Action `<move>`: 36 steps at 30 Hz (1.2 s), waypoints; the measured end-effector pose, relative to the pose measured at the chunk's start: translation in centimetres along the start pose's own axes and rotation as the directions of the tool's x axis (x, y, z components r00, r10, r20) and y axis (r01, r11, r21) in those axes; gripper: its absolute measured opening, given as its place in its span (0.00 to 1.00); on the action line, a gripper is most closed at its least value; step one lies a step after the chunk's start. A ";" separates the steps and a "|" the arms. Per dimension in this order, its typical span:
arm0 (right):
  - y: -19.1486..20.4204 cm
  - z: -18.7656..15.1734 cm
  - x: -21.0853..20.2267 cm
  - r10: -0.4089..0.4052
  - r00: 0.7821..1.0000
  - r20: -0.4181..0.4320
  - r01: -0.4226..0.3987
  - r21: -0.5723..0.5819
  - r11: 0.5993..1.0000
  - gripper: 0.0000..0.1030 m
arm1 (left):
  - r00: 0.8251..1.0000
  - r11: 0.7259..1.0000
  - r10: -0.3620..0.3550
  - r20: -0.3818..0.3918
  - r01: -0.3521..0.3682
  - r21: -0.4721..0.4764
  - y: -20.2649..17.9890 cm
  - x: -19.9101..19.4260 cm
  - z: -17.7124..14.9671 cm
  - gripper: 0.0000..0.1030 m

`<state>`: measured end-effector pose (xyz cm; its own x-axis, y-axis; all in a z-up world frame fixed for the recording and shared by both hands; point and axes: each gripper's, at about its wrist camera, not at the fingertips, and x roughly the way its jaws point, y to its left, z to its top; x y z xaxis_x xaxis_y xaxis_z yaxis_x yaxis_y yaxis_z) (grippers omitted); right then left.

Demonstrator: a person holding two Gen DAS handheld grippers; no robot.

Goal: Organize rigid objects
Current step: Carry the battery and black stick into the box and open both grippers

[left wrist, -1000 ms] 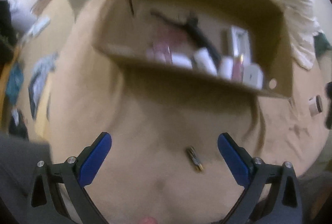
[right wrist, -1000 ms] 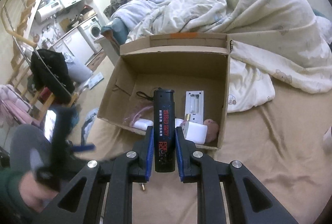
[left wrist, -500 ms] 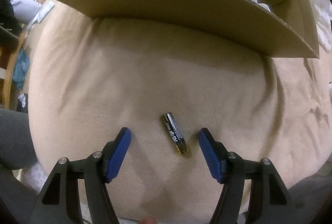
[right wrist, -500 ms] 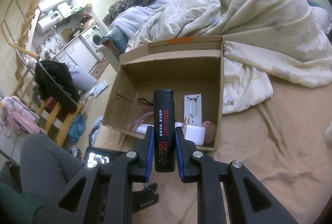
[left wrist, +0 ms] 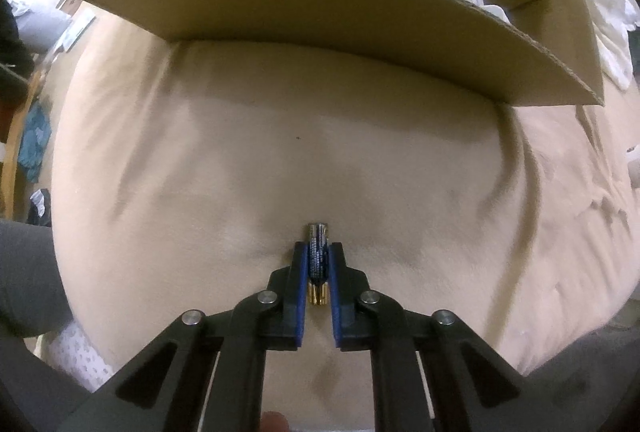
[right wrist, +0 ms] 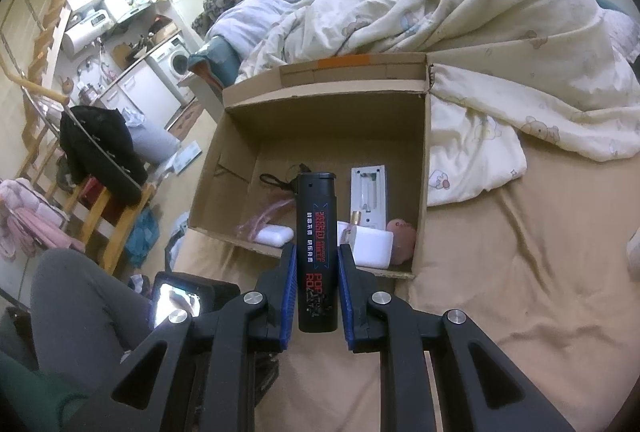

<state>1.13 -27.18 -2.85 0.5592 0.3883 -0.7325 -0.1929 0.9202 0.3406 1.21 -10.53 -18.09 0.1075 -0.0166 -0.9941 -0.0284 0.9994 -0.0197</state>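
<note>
My left gripper (left wrist: 318, 252) is shut on a small dark battery (left wrist: 317, 254) with a gold end, low on the tan bed sheet in front of the cardboard box (left wrist: 320, 12). My right gripper (right wrist: 317, 252) is shut on a black lighter (right wrist: 317, 228) with red lettering and holds it above the sheet, just before the open cardboard box (right wrist: 424, 160). Inside the box lie a white remote (right wrist: 368, 192), a white charger block (right wrist: 372, 244), a white case (right wrist: 274, 234), a pink item (right wrist: 402, 232) and a black cord (right wrist: 280, 180).
A cream duvet (right wrist: 460, 32) is heaped behind and right of the box. The person's grey-trousered leg (right wrist: 76, 296) is at the lower left, by the bed's edge. A wooden chair (right wrist: 104, 200) with a dark jacket stands on the floor to the left.
My left gripper dropped to the sheet and closed on the battery, which now lies in line with the fingers. My right gripper kept hold of the lighter, barely moving.
</note>
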 end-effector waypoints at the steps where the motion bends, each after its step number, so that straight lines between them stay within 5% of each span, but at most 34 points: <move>1: 0.0 0.0 0.0 -0.002 1.000 -0.001 0.002 0.000 1.000 0.20 | 1.000 1.000 -0.002 -0.002 0.002 0.001 0.1 -0.1 0.1 0.09; 15: -0.4 -0.1 0.8 -0.041 0.999 -0.028 0.042 0.012 0.999 0.20 | 0.990 0.998 -0.029 0.136 0.020 0.064 3.6 -6.5 1.4 0.09; 24: -0.5 0.1 2.0 -0.065 0.996 -0.057 0.065 0.009 0.998 0.20 | 0.951 0.993 -0.040 0.307 0.003 0.119 6.2 -13.1 5.3 0.09; 36: 0.7 4.3 7.5 -0.044 0.998 -0.053 0.042 -0.045 0.998 0.20 | 0.922 0.988 -0.021 0.387 -0.040 0.147 5.3 -13.3 12.4 0.09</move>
<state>8.66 -23.83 -5.61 0.5236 0.3493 -0.7771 -0.2054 0.9370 0.2827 11.92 -4.67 -3.70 0.4846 -0.0242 -0.8744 0.1142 0.9928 0.0358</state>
